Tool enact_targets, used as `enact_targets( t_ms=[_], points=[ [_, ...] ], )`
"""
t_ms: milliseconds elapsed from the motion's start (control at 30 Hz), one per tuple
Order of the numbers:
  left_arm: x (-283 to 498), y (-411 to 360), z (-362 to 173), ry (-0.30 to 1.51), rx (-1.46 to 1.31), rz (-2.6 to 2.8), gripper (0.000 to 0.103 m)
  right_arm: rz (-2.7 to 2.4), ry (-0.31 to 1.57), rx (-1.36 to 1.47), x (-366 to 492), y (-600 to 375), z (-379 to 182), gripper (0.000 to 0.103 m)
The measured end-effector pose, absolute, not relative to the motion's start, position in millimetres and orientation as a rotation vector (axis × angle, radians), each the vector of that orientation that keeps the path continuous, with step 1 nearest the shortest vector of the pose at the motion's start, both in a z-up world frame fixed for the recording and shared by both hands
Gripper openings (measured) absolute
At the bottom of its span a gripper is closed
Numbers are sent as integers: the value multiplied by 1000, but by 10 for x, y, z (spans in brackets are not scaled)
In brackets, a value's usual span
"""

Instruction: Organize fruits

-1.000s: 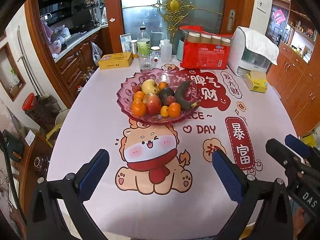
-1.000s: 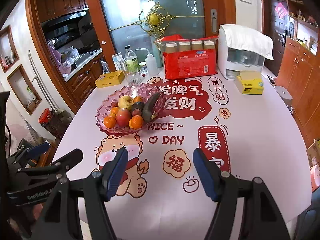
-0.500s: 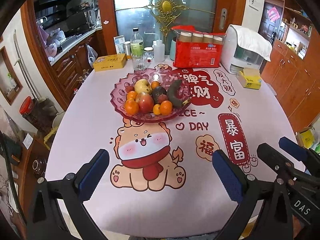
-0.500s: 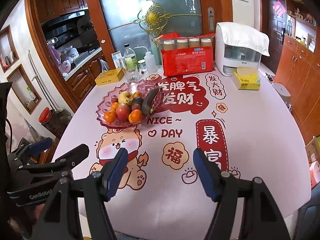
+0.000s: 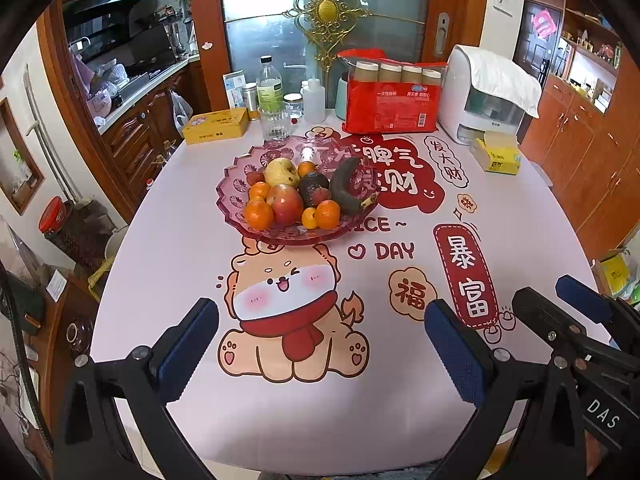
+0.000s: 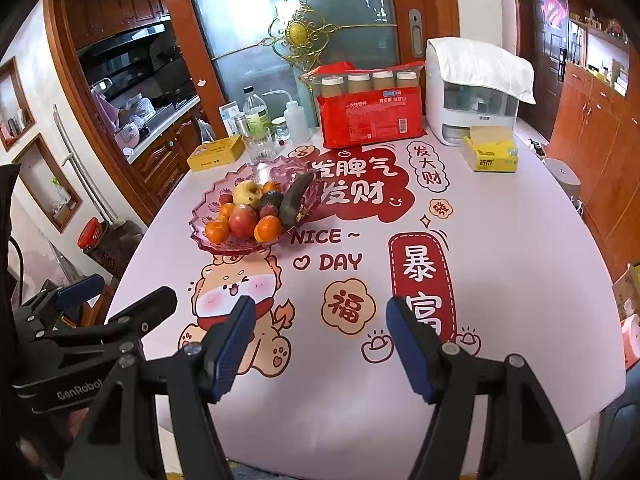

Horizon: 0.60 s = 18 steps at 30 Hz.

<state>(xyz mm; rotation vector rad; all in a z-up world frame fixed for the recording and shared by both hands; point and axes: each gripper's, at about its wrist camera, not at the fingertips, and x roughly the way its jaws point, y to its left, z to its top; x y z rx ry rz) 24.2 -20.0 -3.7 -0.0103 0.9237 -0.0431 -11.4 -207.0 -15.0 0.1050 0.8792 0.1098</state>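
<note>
My left gripper (image 5: 320, 344) hovers over the near edge of the table (image 5: 160, 272), jaws spread wide with nothing between them. My right gripper (image 6: 320, 340) sits just beside it, jaws likewise apart and empty. Well ahead of both, the pink glass fruit bowl (image 5: 236, 184) rests on the printed tablecloth (image 5: 500, 208). It contains oranges (image 5: 259, 215), a red apple (image 5: 285, 204), a pear (image 5: 281, 172), an avocado (image 5: 312, 186) and a darkened banana (image 5: 346, 188).
</note>
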Motion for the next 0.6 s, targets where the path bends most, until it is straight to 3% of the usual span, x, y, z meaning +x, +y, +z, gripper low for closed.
enact_targets(
  t_ms=[600],
  points=[
    [254,-210,-42,926,-8,-43,102,111,881,107,-96,-2084,-159,68]
  ],
)
